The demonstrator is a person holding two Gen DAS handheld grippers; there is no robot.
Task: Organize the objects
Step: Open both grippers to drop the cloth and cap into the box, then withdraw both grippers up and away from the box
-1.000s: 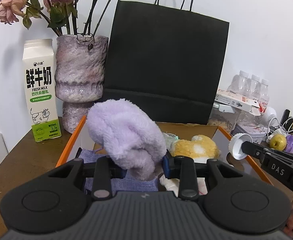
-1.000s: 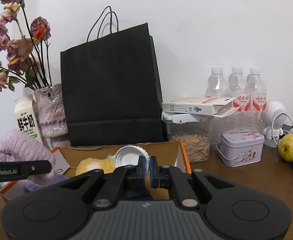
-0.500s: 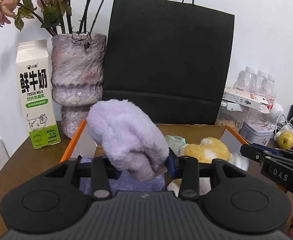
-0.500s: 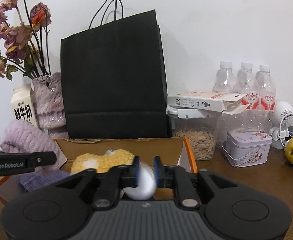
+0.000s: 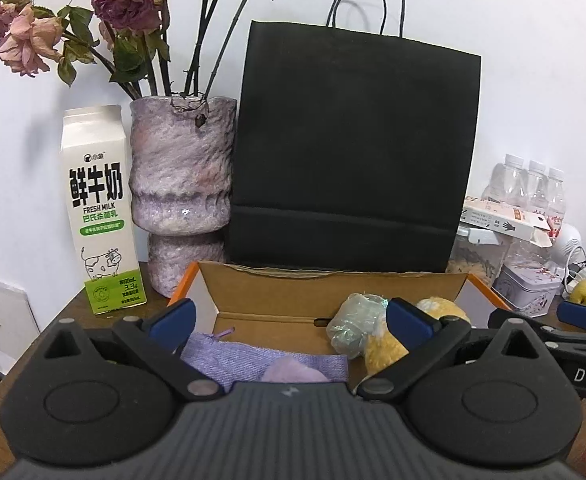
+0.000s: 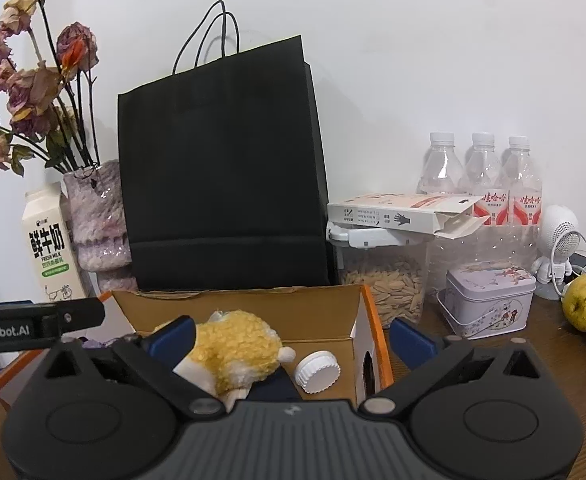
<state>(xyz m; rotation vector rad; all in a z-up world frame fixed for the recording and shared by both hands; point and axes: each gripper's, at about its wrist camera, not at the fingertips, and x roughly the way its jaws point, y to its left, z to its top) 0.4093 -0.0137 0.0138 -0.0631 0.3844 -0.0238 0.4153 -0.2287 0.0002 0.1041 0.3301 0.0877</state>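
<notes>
Both grippers' jaws have just been opening over the cardboard box (image 6: 335, 306): left gripper (image 5: 291, 320) spread above the purple plush (image 5: 293, 372), right gripper (image 6: 293, 338) spread near the white cap (image 6: 317, 371), lower centre. Next: withdraw, seek another item.

An open brown cardboard box with orange outer edges (image 5: 325, 292) sits low in the centre of both views, its flaps up. Inside, at lower left of the left wrist view, a fluffy lilac plush roll (image 5: 293, 372) lies on a flat purple woven cloth (image 5: 253, 360). A crumpled pale green plastic wrapper (image 5: 353, 324) touches a yellow fuzzy stuffed toy (image 6: 237, 352). A white ribbed plastic bottle cap (image 6: 317, 372) lies tilted just right of the toy.
</notes>
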